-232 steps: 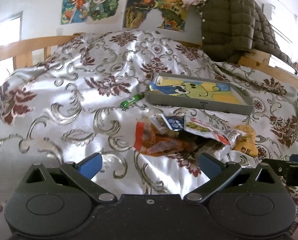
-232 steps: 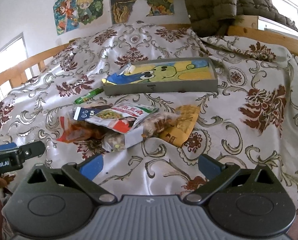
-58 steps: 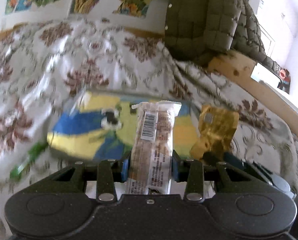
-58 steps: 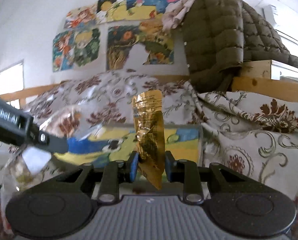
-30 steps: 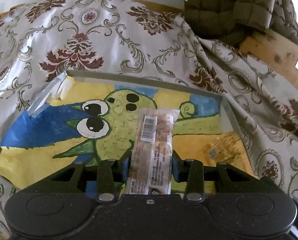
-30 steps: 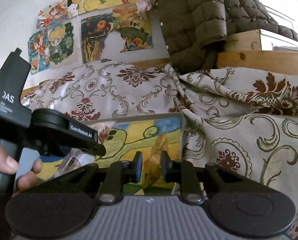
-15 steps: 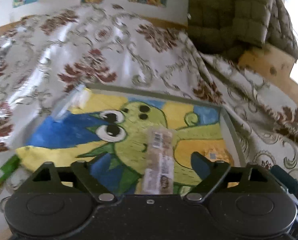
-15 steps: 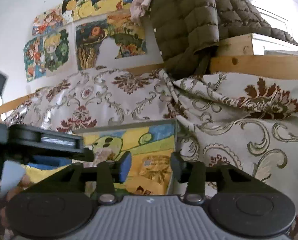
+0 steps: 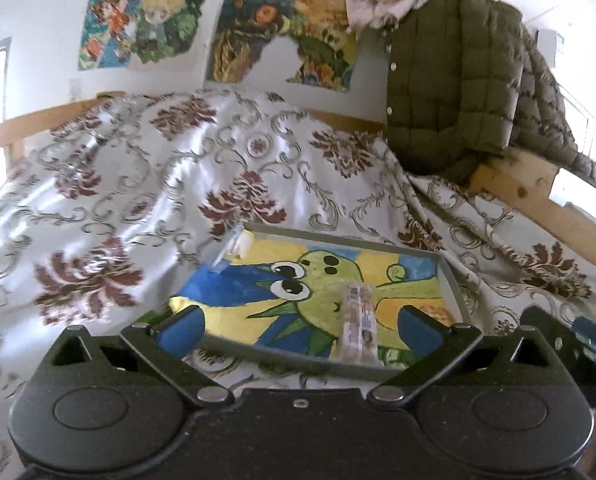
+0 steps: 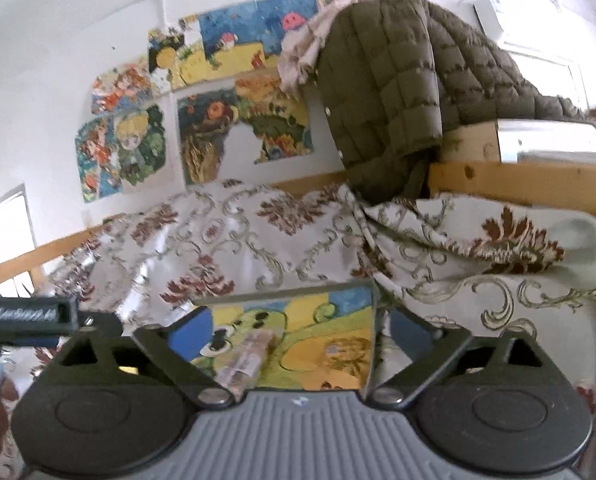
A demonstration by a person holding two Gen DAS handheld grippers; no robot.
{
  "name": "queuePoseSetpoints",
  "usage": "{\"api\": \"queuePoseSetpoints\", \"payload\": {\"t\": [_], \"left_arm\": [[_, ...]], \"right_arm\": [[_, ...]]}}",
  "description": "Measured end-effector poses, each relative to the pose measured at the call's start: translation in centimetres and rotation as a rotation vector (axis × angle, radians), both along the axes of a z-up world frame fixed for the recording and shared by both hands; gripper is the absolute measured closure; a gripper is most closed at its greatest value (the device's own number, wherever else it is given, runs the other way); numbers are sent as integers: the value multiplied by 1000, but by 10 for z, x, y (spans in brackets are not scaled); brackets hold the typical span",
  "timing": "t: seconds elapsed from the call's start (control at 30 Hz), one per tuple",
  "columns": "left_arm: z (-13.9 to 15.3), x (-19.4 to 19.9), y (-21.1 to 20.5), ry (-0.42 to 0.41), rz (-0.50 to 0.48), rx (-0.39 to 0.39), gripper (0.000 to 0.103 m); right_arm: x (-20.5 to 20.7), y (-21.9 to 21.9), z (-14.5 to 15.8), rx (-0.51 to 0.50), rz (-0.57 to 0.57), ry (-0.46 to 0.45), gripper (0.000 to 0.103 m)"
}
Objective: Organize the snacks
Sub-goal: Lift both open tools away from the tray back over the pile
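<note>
Snacks so far, bar and gold pouch, lie in your tray; both grippers just opened, empty.

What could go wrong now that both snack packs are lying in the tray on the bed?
The tray sits on a soft, rumpled bedspread, so a nudge from either open gripper could tip it. The long pack lies close to the near rim and might slide out. The gold pack lies in the right corner against the wall, awkward to grip again.
</note>
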State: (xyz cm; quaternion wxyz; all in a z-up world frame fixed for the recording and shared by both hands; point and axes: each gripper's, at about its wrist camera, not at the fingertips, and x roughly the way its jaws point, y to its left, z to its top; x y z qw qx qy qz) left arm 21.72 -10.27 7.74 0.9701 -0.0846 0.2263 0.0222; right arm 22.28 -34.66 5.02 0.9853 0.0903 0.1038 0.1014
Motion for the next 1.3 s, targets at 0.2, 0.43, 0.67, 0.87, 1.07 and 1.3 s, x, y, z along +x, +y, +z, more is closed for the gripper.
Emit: {"api": "queuePoseSetpoints", "payload": {"t": [0.2,0.43,0.67,0.87,1.07,1.3], "left_arm": [[5,-64,22,-43,32,-2,1],[-6,-126,44,-25,61,32,1],[-22,-161,50,0,6,145,1],[-26,-172,55,43,-56,117,1],[-37,-177,61,114,-56,116,1],[-41,-179,67,160,-57,108,1]], "right_arm": [[-52,9,1,-22,0,-3,0],[-105,25,0,-65,-2,29,0],[-144,44,-10,-96,-11,88,0],[-172,60,-17,-121,-15,126,0],[-177,69,-26,-134,-8,212,0],[-179,75,-30,-152,18,238,0]]}}
